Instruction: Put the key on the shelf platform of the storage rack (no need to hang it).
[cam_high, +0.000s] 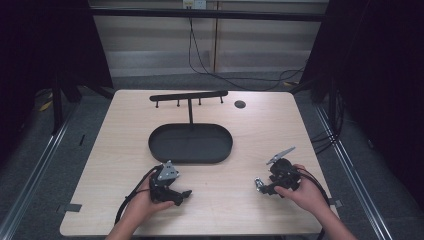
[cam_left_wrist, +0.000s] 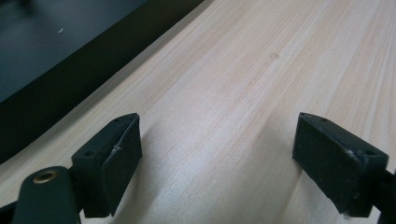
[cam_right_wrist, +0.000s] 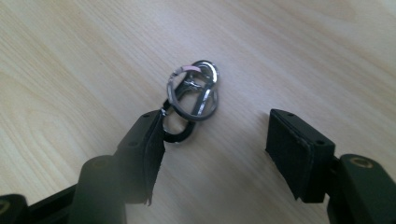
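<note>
Keyring (cam_high: 259, 184) of metal loops lies on the desk (cam_high: 125, 150) near its front right corner in the high view, at the tip of the right gripper (cam_high: 267, 186); the left gripper (cam_high: 181, 195) rests near the front edge, below a black oval tray (cam_high: 160, 145). Left gripper view: jaws wide apart over bare wood. Right gripper view: jaws apart, the keyring (cam_right_wrist: 191, 100) touching one jaw's tip.

The high view is looking forward and down from above the person's side, taking in the whole table (cam_high: 125, 150), tray (cam_high: 190, 143) and rack (cam_high: 188, 96). The left gripper view is riding close above the tabletop, facing along its jaws past the tray's edge (cam_left_wrist: 70, 79). The right gripper view is hovering equally near, sharing with the high view a metal ring (cam_right_wrist: 192, 100) lying on the wood.
</note>
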